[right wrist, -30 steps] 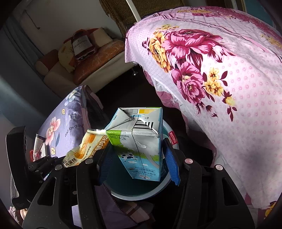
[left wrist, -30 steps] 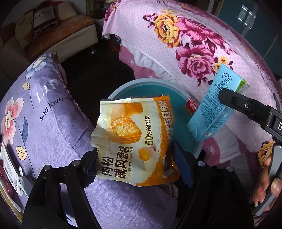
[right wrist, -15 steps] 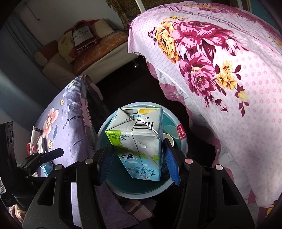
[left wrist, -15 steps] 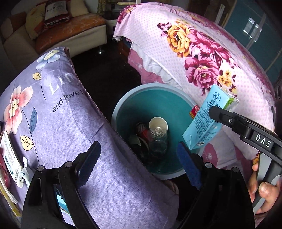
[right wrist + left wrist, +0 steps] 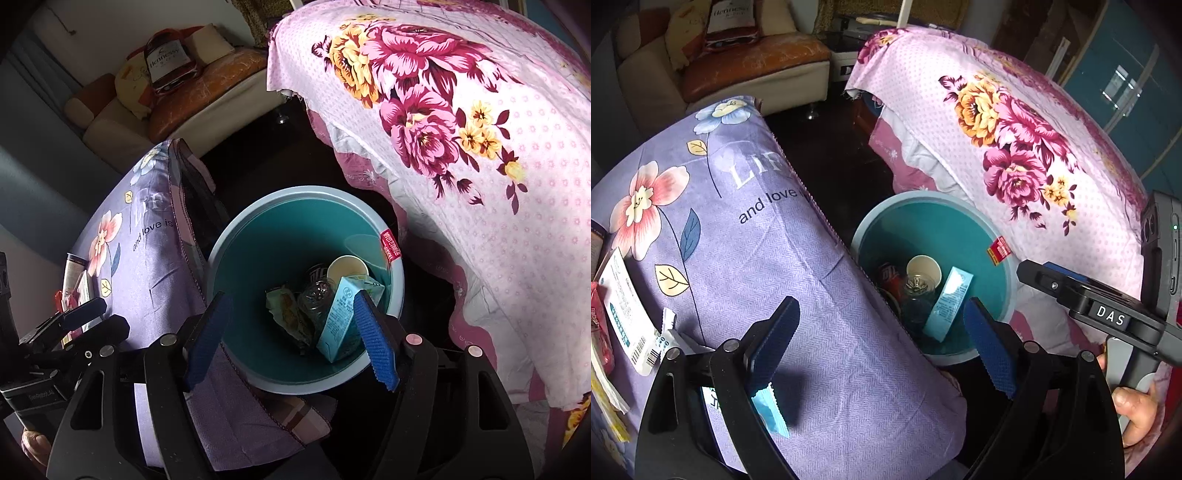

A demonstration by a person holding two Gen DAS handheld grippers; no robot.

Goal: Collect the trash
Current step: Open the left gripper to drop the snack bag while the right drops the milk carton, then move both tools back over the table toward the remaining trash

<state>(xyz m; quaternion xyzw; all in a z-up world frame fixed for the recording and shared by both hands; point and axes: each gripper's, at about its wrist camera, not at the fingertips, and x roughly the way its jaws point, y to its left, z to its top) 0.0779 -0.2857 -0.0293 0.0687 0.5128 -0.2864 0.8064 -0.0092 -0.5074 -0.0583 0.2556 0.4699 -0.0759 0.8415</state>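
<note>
Hovering right fingers: the right gripper [image 5: 291, 339] hangs above the bin [image 5: 236, 236] with its blue pads apart and nothing between them; they have just been opening, and the milk carton [image 5: 340, 317] now lies down in the bin, leaning on the near wall
Left fingers: the left gripper [image 5: 882, 347] is spread wide and empty too, its jaws having just widened, held over the near edge of the purple floral cover [image 5: 746, 236] left of the bin
Bin contents: carton, paper cup [image 5: 347, 267], clear bottle [image 5: 314, 295], a red can half hidden, and the yellow snack bag [image 5: 288, 314] crumpled at the bottom
Trash not yet collected: on the purple surface at the far left lie a white labelled packet [image 5: 624, 314], a red wrapper [image 5: 600, 332] and yellowish wrappers at the frame edge; a light blue packet [image 5: 768, 406] sits just under the left fingers
Risk, thin wrappers: flat packets on soft cloth may be pinched together with the fabric, or slip out on the way over
Risk, bin edge: the bin stands tight between the purple cover and the pink floral bedspread [image 5: 480, 147]; a light wrapper let go off-centre could land on cloth or drop into the dark gap beside the bin
Risk, crowding: both tools work close together, so a reach across could knock one against the other or nudge the rim
</note>
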